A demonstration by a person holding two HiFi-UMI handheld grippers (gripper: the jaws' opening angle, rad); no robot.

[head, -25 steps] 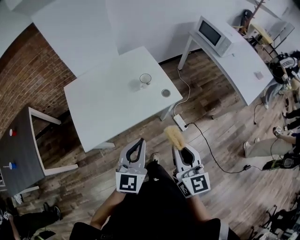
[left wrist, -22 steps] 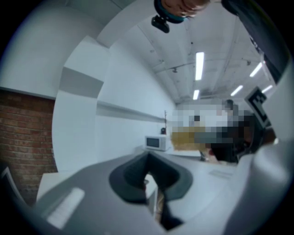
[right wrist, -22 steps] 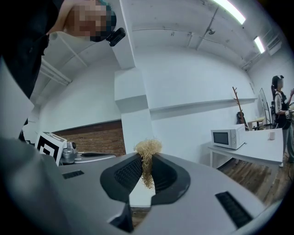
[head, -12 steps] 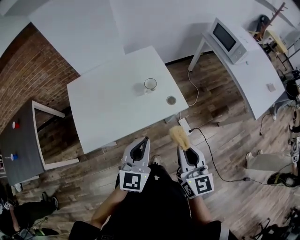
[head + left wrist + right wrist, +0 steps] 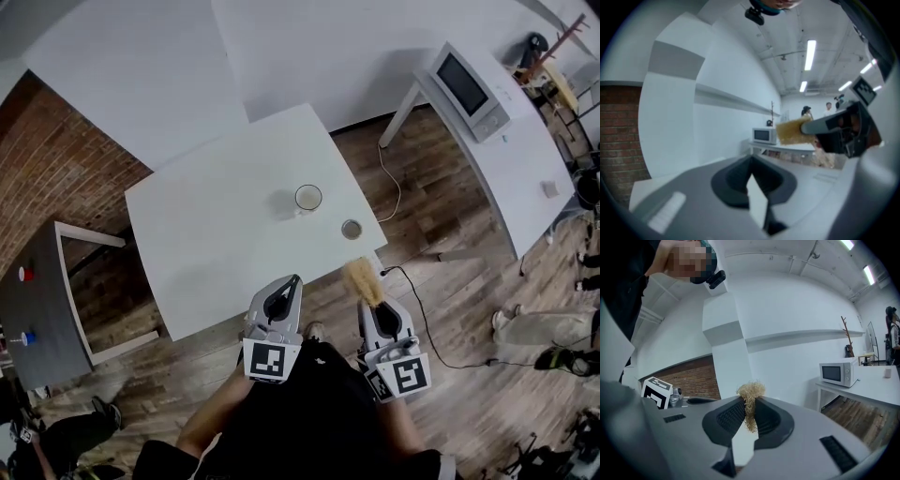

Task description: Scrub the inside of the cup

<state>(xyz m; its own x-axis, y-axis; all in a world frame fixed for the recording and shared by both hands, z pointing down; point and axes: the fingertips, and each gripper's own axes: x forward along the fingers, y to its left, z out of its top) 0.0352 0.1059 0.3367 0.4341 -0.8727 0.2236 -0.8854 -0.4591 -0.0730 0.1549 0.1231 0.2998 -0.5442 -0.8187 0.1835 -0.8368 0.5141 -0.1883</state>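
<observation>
Cup: small pale round cup [image 5: 307, 198], upright with its mouth open upward. It stands on the white square table [image 5: 206, 234], toward its right side and well apart from both grippers. A small grey round disc [image 5: 352, 229] lies on the table near its right corner, close to the cup; I cannot tell what it is.

Right gripper [image 5: 372, 302]: jaws clamped on the base of a straw-coloured fibrous scrubber [image 5: 360, 277]. Its tuft sticks out ahead of the tips, just off the table's near edge. Held this way, I judge, so the bristly end is free to enter the cup.

Left gripper [image 5: 292, 281]: jaws together with nothing between them, tips at the table's near edge. It is likely kept free to steady the cup, and it must open first.

Both grippers point toward the table. Scrubbing has not begun; the approach is the step in hand.
</observation>
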